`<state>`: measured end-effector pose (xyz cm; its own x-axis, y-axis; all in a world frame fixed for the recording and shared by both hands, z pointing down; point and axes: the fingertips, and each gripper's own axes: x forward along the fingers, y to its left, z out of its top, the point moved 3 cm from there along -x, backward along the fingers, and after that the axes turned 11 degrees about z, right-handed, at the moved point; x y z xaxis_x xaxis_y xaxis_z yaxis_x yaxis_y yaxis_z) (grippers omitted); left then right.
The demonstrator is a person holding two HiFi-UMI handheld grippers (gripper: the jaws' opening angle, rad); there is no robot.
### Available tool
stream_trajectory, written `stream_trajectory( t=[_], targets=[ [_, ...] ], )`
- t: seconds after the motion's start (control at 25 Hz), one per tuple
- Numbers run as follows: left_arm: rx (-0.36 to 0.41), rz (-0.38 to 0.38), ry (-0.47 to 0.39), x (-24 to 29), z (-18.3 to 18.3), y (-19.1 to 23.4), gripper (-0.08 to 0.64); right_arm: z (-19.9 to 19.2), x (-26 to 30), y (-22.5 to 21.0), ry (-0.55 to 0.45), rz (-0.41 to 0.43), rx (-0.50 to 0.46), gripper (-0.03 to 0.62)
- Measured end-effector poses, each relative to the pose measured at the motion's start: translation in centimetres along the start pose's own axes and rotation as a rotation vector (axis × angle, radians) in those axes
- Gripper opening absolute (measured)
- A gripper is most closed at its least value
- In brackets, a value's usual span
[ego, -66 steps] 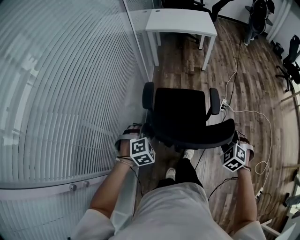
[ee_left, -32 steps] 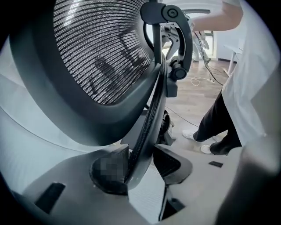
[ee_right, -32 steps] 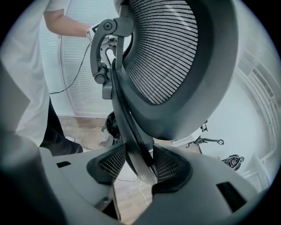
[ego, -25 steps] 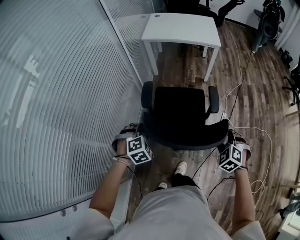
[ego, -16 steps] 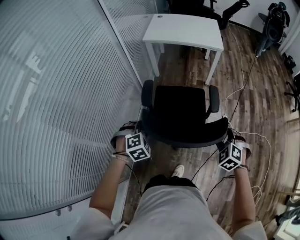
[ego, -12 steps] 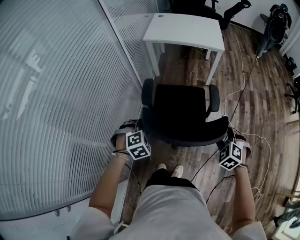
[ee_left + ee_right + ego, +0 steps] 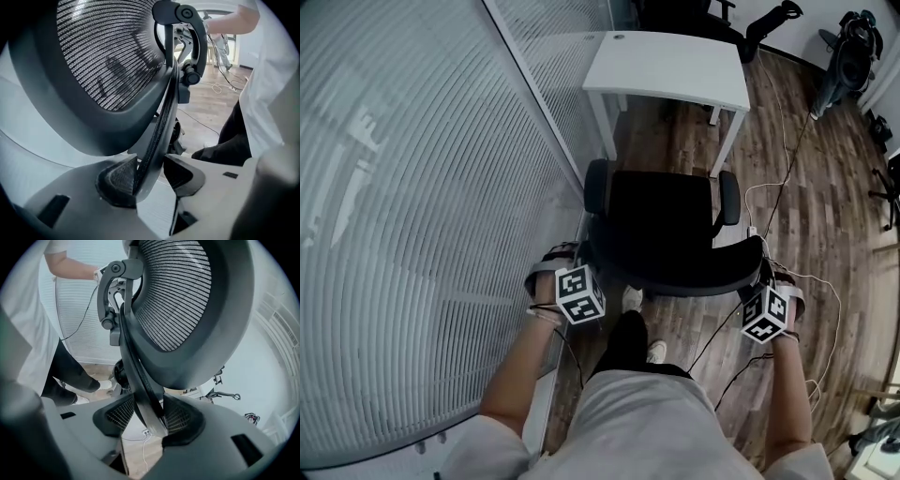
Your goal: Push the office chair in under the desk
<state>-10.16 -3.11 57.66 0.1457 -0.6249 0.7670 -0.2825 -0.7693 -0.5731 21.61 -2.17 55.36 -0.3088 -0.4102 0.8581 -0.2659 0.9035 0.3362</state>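
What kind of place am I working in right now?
Most likely an office: a small white rectangular desk, a black mesh-backed office chair on wood-look flooring, and a ribbed frosted glass partition wall running along the left.

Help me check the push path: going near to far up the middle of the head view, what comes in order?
Person's dark trouser leg → white shoe → black mesh-backed office chair → strip of wood-plank floor → white rectangular desk.
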Motion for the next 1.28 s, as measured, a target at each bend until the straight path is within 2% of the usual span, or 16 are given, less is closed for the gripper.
stream_trajectory(
  t=[0.52, 1.28],
  targets=[
    [0.018, -0.008, -0.011, 4.3, 1.8, 7.7, 0.189, 1.5, 2.0, -7.9, 0.008, -0.005, 0.028, 0.210],
    [0.057, -0.026, -0.021, 11.7, 2.8, 15.9, 0.189, 2.9, 6.7, -17.0, 0.038, -0.007, 0.065, 0.210]
  ],
)
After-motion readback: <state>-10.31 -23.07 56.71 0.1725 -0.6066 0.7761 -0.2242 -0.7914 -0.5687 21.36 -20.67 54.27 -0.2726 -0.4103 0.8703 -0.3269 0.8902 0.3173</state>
